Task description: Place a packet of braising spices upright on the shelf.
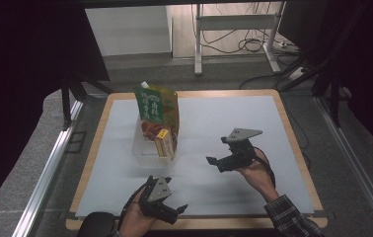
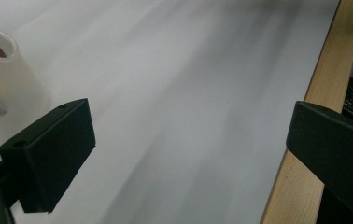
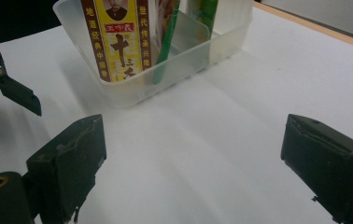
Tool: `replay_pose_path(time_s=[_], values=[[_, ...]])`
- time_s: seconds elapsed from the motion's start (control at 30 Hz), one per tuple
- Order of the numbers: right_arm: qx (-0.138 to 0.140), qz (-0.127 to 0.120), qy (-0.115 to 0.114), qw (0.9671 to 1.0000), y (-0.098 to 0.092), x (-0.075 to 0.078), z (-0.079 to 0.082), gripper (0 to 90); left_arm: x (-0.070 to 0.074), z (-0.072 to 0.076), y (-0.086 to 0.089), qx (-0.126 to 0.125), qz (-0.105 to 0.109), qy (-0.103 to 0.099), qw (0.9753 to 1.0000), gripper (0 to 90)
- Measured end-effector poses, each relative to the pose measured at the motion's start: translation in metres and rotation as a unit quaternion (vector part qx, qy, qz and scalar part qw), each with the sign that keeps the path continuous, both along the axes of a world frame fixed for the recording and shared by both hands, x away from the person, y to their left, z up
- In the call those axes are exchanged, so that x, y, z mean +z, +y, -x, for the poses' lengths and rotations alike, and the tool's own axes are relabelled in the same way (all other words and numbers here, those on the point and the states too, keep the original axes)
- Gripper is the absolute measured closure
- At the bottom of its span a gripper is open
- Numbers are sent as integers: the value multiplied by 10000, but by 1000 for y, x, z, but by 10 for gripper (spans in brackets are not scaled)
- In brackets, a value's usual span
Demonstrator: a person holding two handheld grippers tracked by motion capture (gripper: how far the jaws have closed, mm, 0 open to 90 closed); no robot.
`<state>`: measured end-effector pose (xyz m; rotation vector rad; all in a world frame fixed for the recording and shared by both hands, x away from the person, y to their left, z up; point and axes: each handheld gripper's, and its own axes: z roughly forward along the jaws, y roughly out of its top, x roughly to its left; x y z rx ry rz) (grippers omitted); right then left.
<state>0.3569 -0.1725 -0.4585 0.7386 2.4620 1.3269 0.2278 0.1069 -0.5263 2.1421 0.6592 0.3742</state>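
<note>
Two hand-held grippers hover over a pale grey table mat (image 1: 234,118), both with fingers spread wide and nothing between them. A clear plastic tub (image 1: 142,150) stands on the mat, packed with upright packets: a tall green pouch (image 1: 151,104) with a white spout at its top corner, a yellow-and-red box (image 1: 165,143) printed with large characters, and a reddish packet (image 1: 150,129) tucked between them.

The right gripper (image 1: 215,161) points its open fingers toward the tub, which sits ahead of them and apart; in the right gripper view the tub wall (image 3: 174,70) lies beyond both black fingertips (image 3: 79,154), with the yellow-and-red box (image 3: 118,37) leaning against the near wall. The left gripper (image 1: 179,210) sits near the wooden front edge of the table (image 1: 199,224), its fingers aimed across the mat; in the left gripper view the tub's rounded rim (image 2: 6,65) shows just past the left-hand fingertip (image 2: 58,149), and the blond wood border (image 2: 324,93) runs by the other.

Judged from how things lie, the packets all appear to be in the tub and neither gripper touches anything; whether packing has ended or unpacking is about to begin cannot be told.

The tub is thin, translucent and glossy with rounded corners; the pouch looks soft and crinkled, the box stiff and flat-sided, the mat smooth and matte.
</note>
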Motion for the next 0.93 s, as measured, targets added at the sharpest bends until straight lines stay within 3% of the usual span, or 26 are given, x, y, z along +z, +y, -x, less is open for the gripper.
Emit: replay_pose_path(time_s=[0.37,0.7,0.93], values=[[-281,51,64,9996,-32,-3,12,69,-1,-2,2,157,-12,58,9999,11],[-688,138,250,9972,-75,-19,30,68,-2,-3,3,198,-28,63,9998,11],[-851,197,364,9955,-92,-28,35,67,-2,-3,2,197,-33,46,9998,11]])
